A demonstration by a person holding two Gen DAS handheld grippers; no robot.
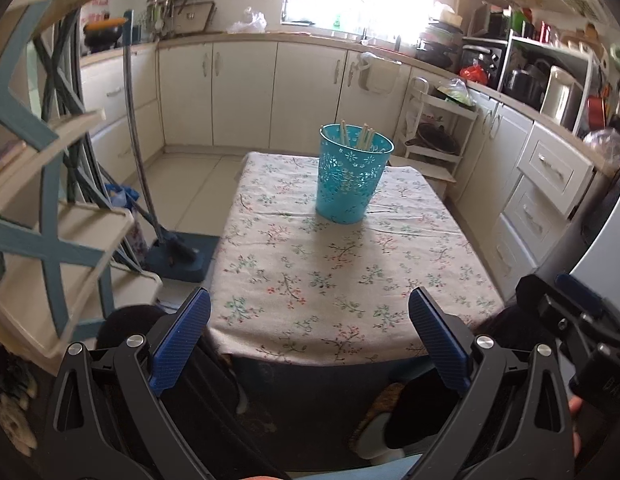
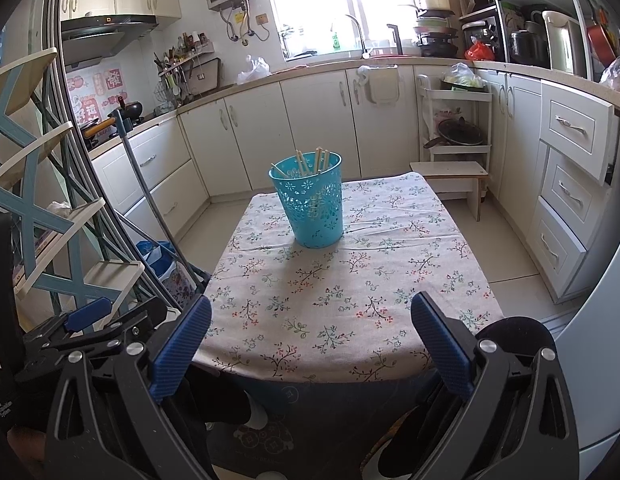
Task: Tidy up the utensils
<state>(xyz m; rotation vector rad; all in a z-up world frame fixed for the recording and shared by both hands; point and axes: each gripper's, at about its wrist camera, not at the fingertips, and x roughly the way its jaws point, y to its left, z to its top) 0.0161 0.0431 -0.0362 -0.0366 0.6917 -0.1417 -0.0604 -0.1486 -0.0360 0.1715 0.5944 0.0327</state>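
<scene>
— Chopsticks, where do they sit relative to the two grippers?

— Start at the left gripper (image 1: pixel 310 336): its blue ribbed fingers (image 1: pixel 181 344) are spread wide with nothing between them, hanging over the near edge of the floral-cloth tabletop (image 1: pixel 334 280). The right gripper (image 2: pixel 310 344) is the same, released and empty, just beside the left one, which shows at the left edge of the right wrist view.

— And beyond them?

— Bare cloth, then a turquoise perforated plastic basket (image 1: pixel 352 176) standing upright toward the far end of the tabletop, well apart from both grippers. The pale wooden chopsticks (image 2: pixel 316 160) stand inside it, their tips poking above the rim and leaning against the wall.

— Anything past that?

— Cream kitchen cabinets (image 2: pixel 310 120) line the far wall, and a blue-and-cream folding rack (image 1: pixel 41 184) stands at the left.
</scene>
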